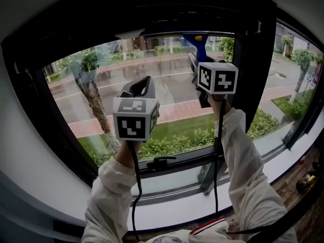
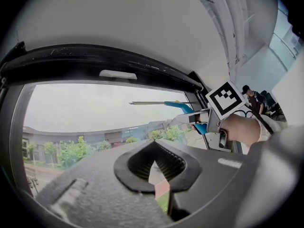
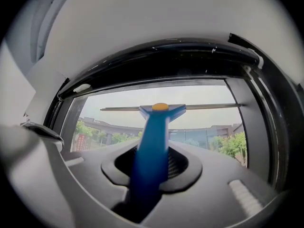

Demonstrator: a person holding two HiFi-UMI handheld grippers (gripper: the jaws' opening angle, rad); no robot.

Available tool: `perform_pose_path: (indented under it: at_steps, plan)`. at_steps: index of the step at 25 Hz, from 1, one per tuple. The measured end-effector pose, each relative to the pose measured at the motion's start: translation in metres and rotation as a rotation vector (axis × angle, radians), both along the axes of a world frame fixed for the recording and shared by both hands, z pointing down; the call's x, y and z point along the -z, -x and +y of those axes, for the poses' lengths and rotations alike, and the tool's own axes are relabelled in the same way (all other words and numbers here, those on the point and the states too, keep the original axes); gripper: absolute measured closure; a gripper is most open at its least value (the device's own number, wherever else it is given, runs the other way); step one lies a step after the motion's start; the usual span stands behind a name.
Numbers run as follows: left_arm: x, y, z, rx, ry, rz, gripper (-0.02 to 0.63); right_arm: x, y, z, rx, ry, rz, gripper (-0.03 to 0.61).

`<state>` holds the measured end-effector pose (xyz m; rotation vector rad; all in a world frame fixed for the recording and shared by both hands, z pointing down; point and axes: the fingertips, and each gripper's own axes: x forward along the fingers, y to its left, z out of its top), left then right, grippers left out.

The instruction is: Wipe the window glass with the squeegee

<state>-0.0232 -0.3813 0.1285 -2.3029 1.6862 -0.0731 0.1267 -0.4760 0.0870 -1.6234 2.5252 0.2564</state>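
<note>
Right tool (image 3: 152,169): blue squeegee (image 3: 159,122), seemingly yellow-capped

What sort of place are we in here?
Likely an indoor room, perhaps an office, above street level: a large black-framed window looks down on a road, a tree and hedges, with white walls around.

An indoor room, above street level in a building. Ahead of both jaws, a large window (image 1: 172,92) in a black frame (image 1: 253,75) overlooks a road (image 1: 101,87), a tree (image 1: 93,95) and hedges (image 1: 177,143). Plain white walls surround it, and a white sill (image 1: 177,204) lies below the jaws.
</note>
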Motion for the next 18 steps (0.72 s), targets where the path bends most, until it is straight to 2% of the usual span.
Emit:
perform_pose_path:
  at_steps: [6,18]
  plan:
    - [-0.015,-0.006,0.001,0.005,0.018,-0.001,0.615,-0.022,0.001,0.002,0.003,0.030,0.010,0.466]
    - [-0.073,0.001,-0.002,0.040,0.073,0.018,0.615,-0.090,0.003,0.006,0.015,0.088,0.006,0.466]
